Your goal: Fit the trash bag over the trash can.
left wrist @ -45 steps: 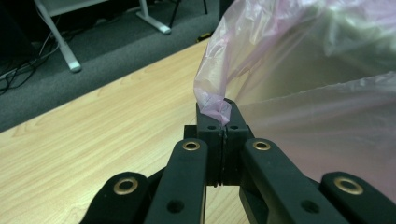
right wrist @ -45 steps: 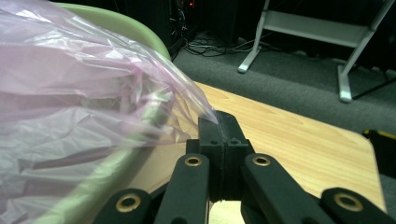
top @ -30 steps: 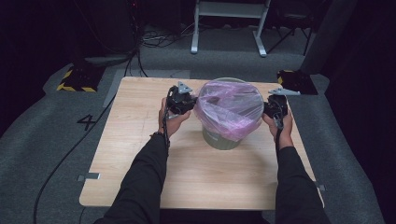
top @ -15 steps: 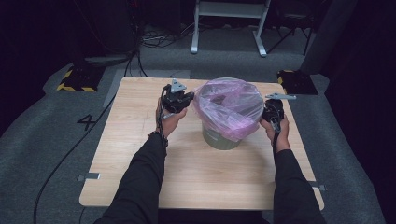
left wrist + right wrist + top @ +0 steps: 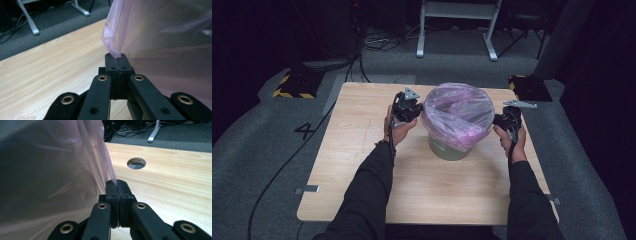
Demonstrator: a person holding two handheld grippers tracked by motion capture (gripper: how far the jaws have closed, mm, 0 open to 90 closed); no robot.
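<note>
The pink bag lines the bin mid-table. The left gripper is pinched tight on its edge, the right gripper on the opposite edge. The film looks thin, light and slippery, likely to tear; gathered folds at the rim seem the safest hold.

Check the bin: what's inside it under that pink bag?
The pink bag lines the bin, draped over its rim. Through the film, only folds of the bag show; the bottom is hidden. Left gripper and right gripper each pinch the bag's edge.
</note>
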